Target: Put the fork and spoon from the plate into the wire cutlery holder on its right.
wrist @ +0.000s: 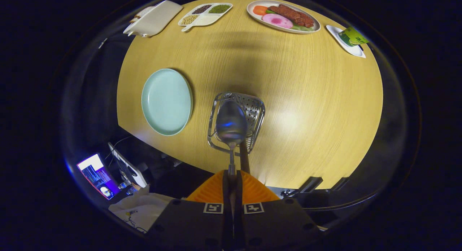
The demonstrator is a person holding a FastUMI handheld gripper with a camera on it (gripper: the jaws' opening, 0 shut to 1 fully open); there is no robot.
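Note:
My gripper [232, 179] is shut on the handle of a metal spoon [231, 123], whose bowl points away from the fingers and hangs over the wire cutlery holder [252, 106]. The holder stands on the wooden table [306, 99], just ahead of the fingers. A dark handle [244, 155] leans out of the holder beside the spoon's stem; I cannot tell whether it is the fork. To the holder's left lies a pale green plate [166, 101] with nothing on it.
At the table's far side are a white lidded dish [153, 18], a divided tray of beans [205, 13], an oval plate of food [283, 16] and a small white dish with a green packet [348, 40]. Below the near table edge a lit screen [97, 175] and a sleeve [139, 207] show.

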